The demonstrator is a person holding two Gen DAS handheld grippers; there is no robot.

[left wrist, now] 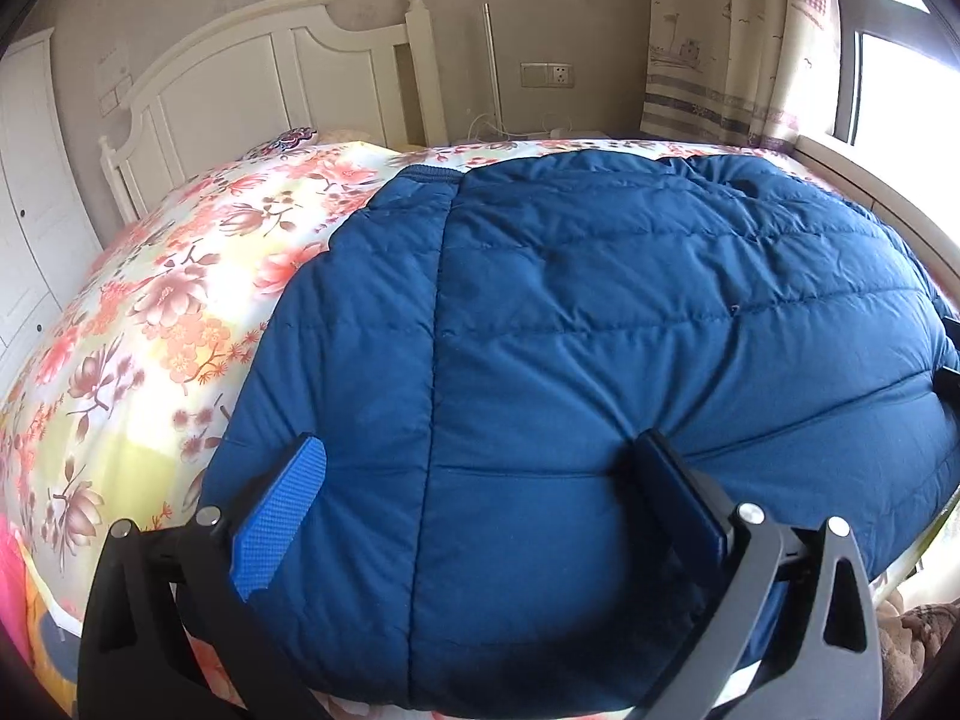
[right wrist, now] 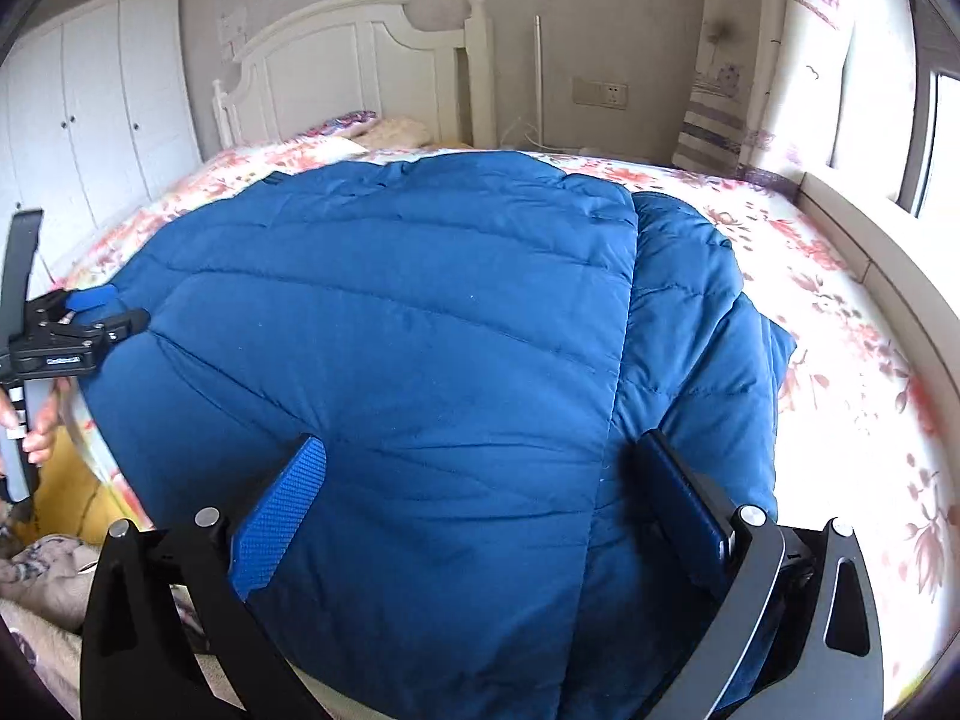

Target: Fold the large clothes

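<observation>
A large blue quilted jacket (left wrist: 600, 312) lies spread on the floral bed; it also shows in the right wrist view (right wrist: 390, 330), with one side folded over along a seam at the right. My left gripper (left wrist: 480, 456) is open, its fingers straddling the jacket's near hem on the left side. It also shows at the far left of the right wrist view (right wrist: 114, 309), open at the jacket's edge. My right gripper (right wrist: 480, 456) is open over the near hem on the right side, holding nothing. A dark sliver of it shows at the right edge of the left wrist view (left wrist: 951, 360).
The floral bedsheet (left wrist: 150, 312) covers the bed, with a white headboard (left wrist: 270, 78) at the far end. White wardrobes (right wrist: 90, 108) stand at the left. A window ledge (right wrist: 870, 252) and curtain (right wrist: 750, 60) run along the right. A blanket (right wrist: 42, 588) lies below the bed's near left corner.
</observation>
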